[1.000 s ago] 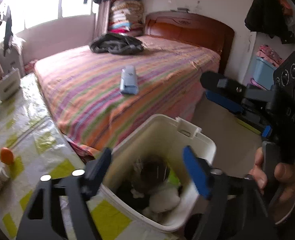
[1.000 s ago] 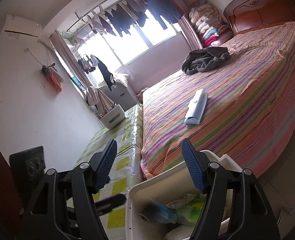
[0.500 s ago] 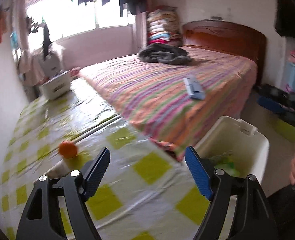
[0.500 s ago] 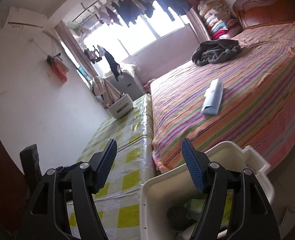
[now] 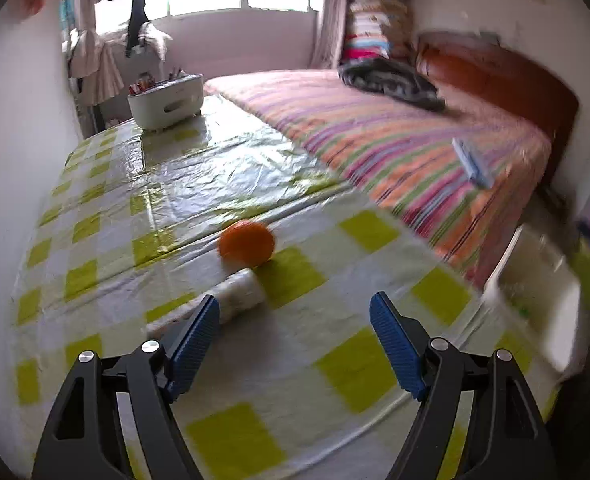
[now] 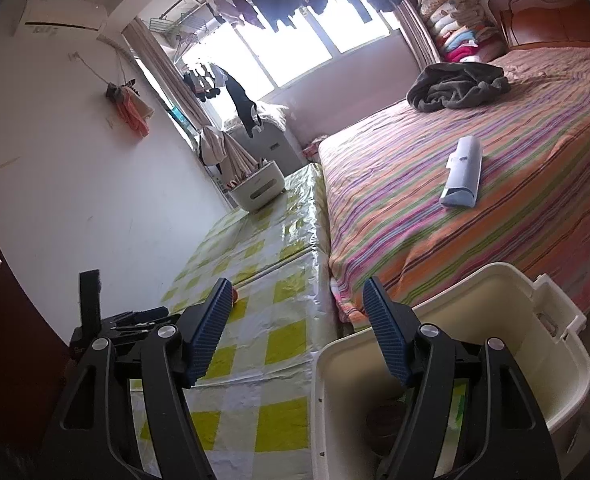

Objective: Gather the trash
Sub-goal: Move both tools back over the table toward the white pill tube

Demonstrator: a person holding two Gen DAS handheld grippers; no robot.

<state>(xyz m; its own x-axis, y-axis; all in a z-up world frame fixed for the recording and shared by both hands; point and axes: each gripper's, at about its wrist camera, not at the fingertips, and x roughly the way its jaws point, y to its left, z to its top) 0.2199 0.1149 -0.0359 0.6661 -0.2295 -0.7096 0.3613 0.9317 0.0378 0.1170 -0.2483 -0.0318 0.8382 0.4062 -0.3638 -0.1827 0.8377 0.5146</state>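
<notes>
No readable text, label, brand, number or sign anywhere in either view. Faint grey marks on the front of the wall air conditioner (image 6: 61, 16), up and left of the right tool, too small to read.

— How do we hold our left gripper (image 5: 295, 320)?

— We tilt it downward, its two black arms fanning out from the bottom of the left wrist view, the blue ribbed pads (image 5: 193, 344) facing each other across a wide gap. Nothing sits between them; the jaws stand apart and grip nothing.

— And our right gripper (image 6: 295, 320)?

— We point it more nearly level. Its pads (image 6: 211, 332) also stand apart with nothing pressed between them, though the gap looks a little narrower than on the left.

— Can we see one gripper from the other?

— Yes: in the right wrist view, the black body of our left gripper shows at the lower left, past the right gripper's own left finger.
</notes>
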